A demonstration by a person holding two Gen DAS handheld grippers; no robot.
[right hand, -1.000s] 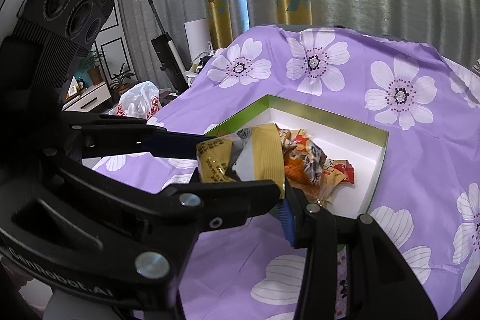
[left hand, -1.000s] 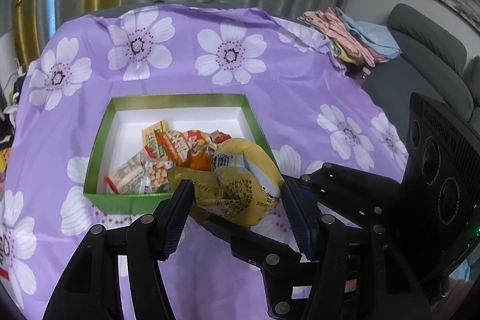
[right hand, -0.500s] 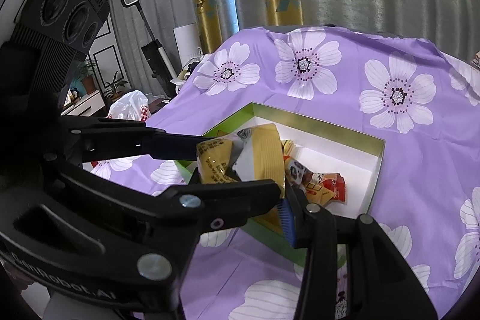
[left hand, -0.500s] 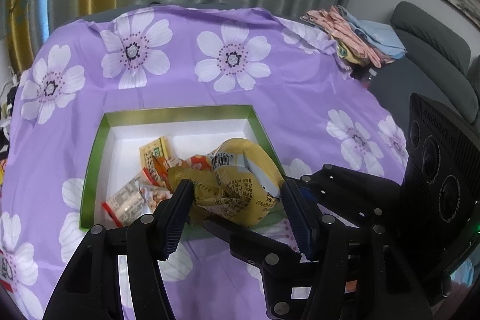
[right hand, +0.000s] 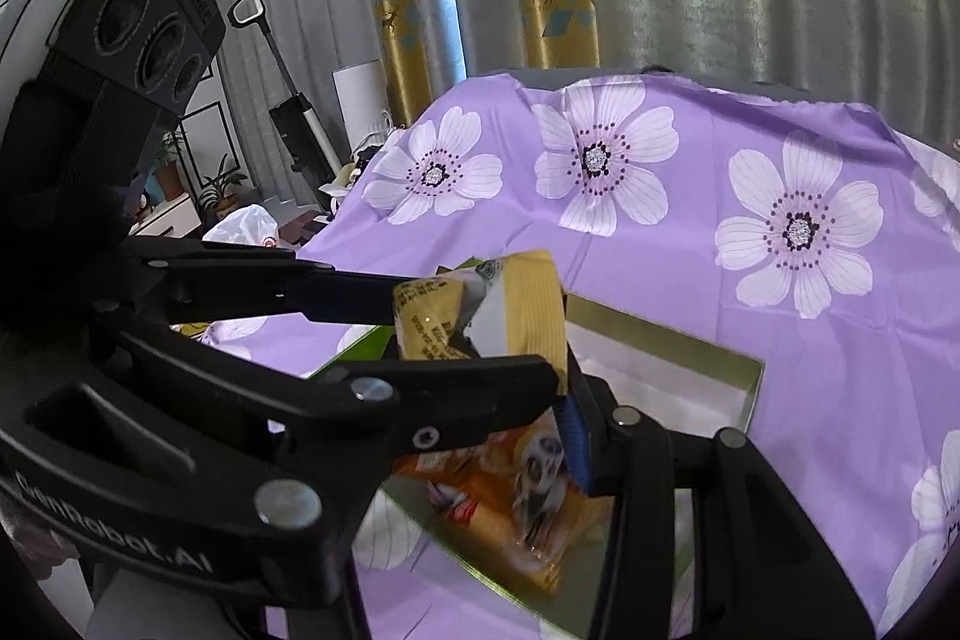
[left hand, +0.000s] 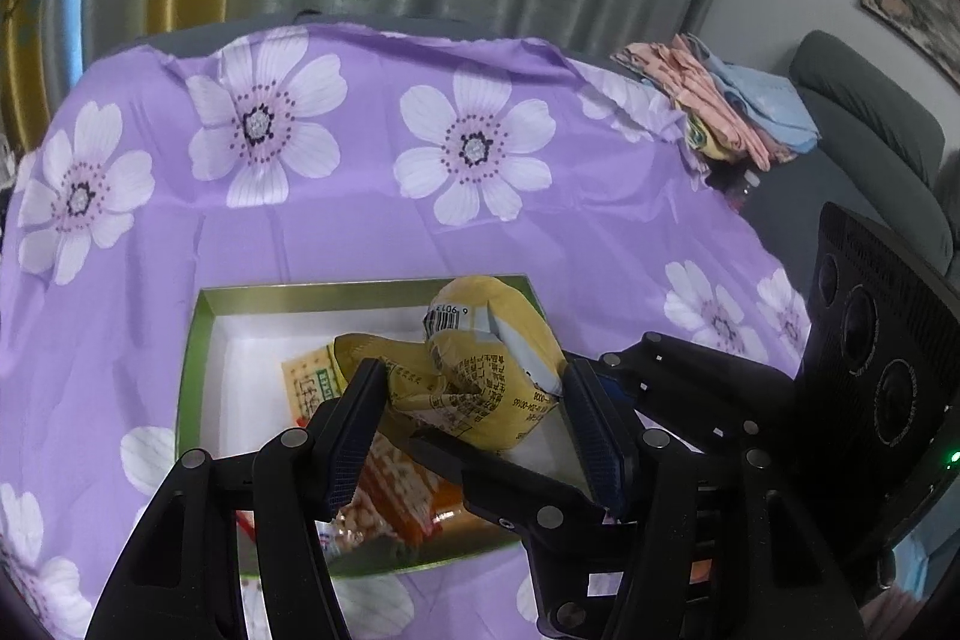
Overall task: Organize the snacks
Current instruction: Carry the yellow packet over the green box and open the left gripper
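Observation:
A crumpled yellow snack bag [left hand: 480, 376] is held between both grippers above the green-rimmed white box [left hand: 198, 340]. My left gripper [left hand: 474, 418] is shut on the bag's sides. My right gripper [right hand: 480, 370] crosses it and is shut on the same bag [right hand: 510, 310]. Several snack packets lie in the box below, among them an orange one [left hand: 402, 484], also in the right wrist view [right hand: 516, 484]. The box's far rim [right hand: 690, 340] shows in the right wrist view.
The box sits on a table under a purple flowered cloth [left hand: 360, 196]. Folded clothes [left hand: 720, 99] lie at the table's far right edge, a grey sofa [left hand: 870, 141] behind. A vacuum [right hand: 288, 99] and plants stand on the floor to the left.
Both grippers moved forward with the yellow bag, so the box now lies closer and directly underneath. The grip on the bag is unchanged.

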